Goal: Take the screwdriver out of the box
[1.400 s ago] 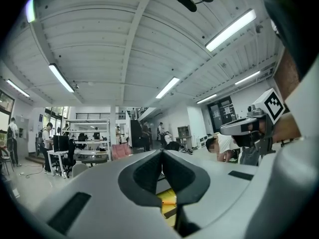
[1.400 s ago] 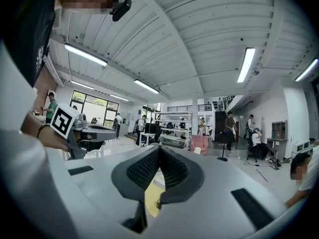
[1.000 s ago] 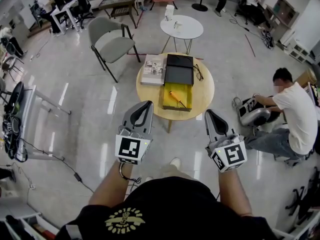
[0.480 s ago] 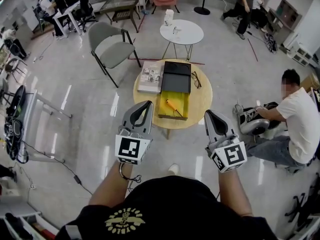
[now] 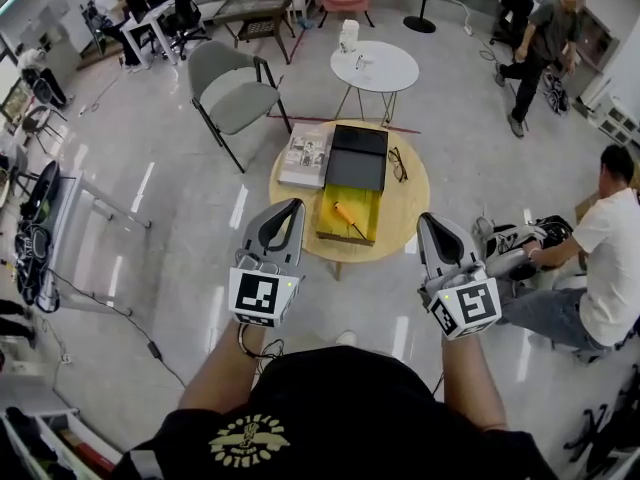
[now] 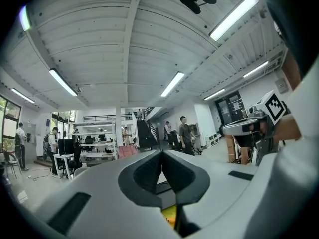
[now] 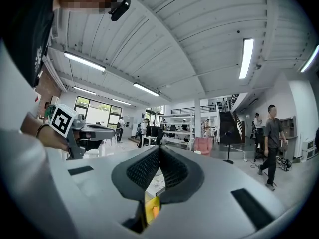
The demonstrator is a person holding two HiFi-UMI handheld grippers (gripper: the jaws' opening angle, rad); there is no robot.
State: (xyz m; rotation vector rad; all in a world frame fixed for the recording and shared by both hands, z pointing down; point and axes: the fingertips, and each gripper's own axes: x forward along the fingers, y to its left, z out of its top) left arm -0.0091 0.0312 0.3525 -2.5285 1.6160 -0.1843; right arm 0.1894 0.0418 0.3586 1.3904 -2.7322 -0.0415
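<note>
Change since the earlier frame: the walking person at the far side of the room has crossed from the top centre to the upper right. The seated person now lies closer to the right edge of the head view. Both grippers are held short of the desk, as before.

Fingers: the left gripper has its fingers closed tip to tip, with nothing between them. The right gripper is likewise fully closed and empty.

Writing: each gripper carries a cube with black-and-white square markers. The wearer's black shirt bears a yellow emblem, whose lettering cannot be read. Print on the cover of the book is too small to read. No brand name can be made out.

Task item: the screwdriver has an orange handle and a thin dark shaft. It lies diagonally inside the open box, which is yellow inside. The handle points to the far left and the shaft to the near right. The box stands on the near half of the round wooden desk, ahead of and between the two grippers, and apart from both. Its black lid lies just behind it, with the book to the left and a pair of spectacles to the right.

Surroundings: a white round table and a grey chair stand beyond the desk.
</note>
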